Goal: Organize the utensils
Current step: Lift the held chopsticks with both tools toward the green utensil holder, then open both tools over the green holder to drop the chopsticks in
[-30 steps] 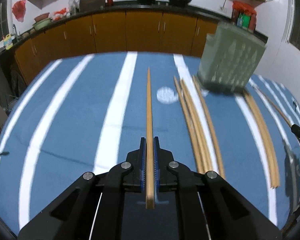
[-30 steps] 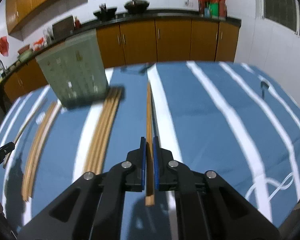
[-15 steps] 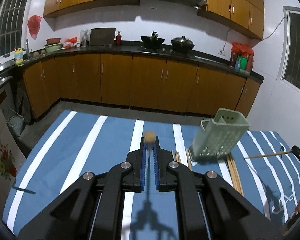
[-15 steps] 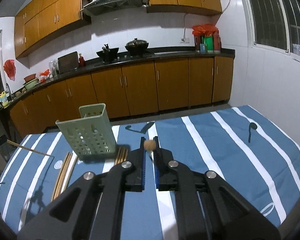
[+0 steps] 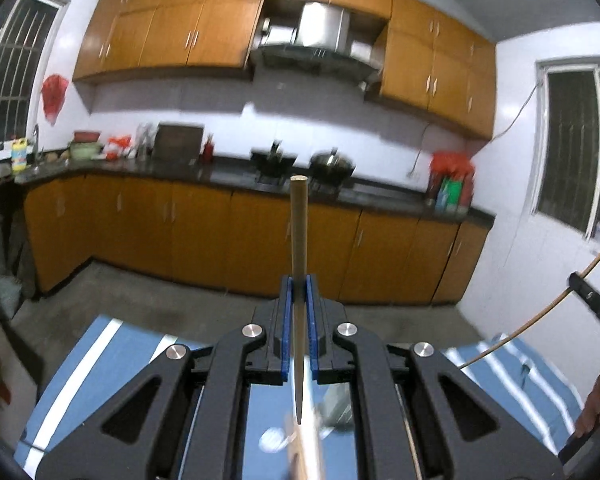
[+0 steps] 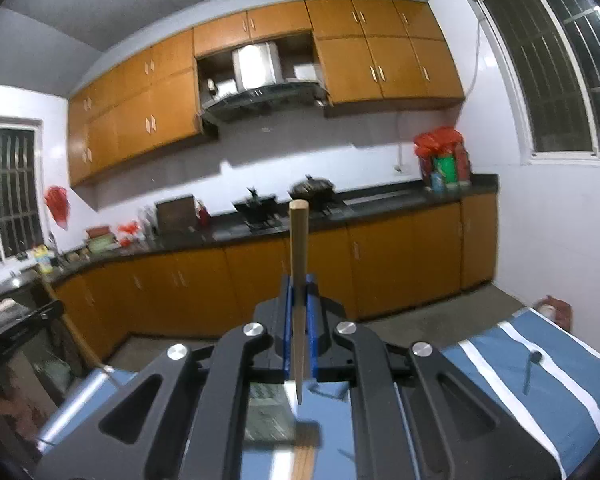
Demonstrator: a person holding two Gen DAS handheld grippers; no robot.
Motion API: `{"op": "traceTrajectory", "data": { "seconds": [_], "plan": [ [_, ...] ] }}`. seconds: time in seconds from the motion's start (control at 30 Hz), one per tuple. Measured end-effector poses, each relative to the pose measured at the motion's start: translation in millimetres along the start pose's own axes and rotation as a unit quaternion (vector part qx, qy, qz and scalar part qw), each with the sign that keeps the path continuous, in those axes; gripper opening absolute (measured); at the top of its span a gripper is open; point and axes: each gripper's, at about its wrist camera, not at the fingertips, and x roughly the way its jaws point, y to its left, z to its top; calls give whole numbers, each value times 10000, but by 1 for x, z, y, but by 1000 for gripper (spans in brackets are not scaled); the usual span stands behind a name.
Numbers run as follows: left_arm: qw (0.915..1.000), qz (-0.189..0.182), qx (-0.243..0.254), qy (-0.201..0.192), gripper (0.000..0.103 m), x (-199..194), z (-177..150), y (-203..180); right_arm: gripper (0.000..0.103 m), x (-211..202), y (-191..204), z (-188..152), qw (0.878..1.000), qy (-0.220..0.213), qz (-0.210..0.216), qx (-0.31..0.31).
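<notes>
My left gripper (image 5: 299,280) is shut on a wooden chopstick (image 5: 299,240) that stands upright, thick end up, thin tip down over the blue striped tablecloth (image 5: 100,360). My right gripper (image 6: 299,280) is shut on a second chopstick (image 6: 299,248), also upright, its tip above the green perforated utensil holder (image 6: 266,412). The right gripper with its chopstick also shows at the right edge of the left wrist view (image 5: 592,300). Loose chopsticks (image 6: 304,460) lie on the cloth below, blurred.
A dark spoon (image 6: 530,372) lies on the cloth at the right. Beyond the table are orange kitchen cabinets (image 5: 220,240), a dark counter with woks (image 5: 332,164), and white walls with windows.
Both grippers have tilted up from pointing along the table to pointing at the kitchen wall. Each chopstick has swung from lying flat to standing upright. The holder has dropped below the fingers.
</notes>
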Motion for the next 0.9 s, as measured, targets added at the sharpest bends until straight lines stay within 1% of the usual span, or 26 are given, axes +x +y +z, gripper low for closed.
{"op": "traceTrajectory", "data": {
  "seconds": [0.03,0.13,0.23,0.3,0.37,0.47,0.6,0.67,0.7,0.77,0.8,0.83,0.9],
  "plan": [
    [9999,-61,-33,-150,8,1,8,-7,8,1,3,3,10000,-31,66,16],
    [9990,-175,-138,-385,8,4,16,-20,8,13,15,6,9996,-84,275,-36],
    [9980,-263,-261,-505,8,17,14,-30,8,28,22,-1,9993,-4,370,-101],
    [9980,-282,-294,-489,8,29,7,-36,8,40,24,-7,9993,72,357,-126],
    [9983,-341,-307,-352,8,43,-2,-41,8,54,25,-13,9992,205,321,-138],
    [9987,-391,-313,-61,8,67,-22,-46,8,75,22,-32,9983,500,274,-117],
    [9975,-488,-304,404,8,87,-46,-48,9,92,18,-54,9957,883,285,-69],
    [9969,-471,-292,561,8,91,-55,-47,10,92,18,-60,9950,951,308,-44],
    [9966,-470,-285,608,11,92,-57,-46,11,91,18,-61,9950,942,316,-41],
    [9965,-448,-306,638,25,89,-58,-43,17,85,18,-61,9955,896,312,-35],
    [9967,-421,-318,613,38,86,-56,-41,22,80,17,-60,9958,857,311,-22],
    [9972,-402,-335,542,42,80,-54,-39,25,78,15,-57,9961,823,305,-13],
    [9974,-407,-345,478,42,73,-48,-37,26,67,11,-51,9970,725,259,42]
  ]
}}
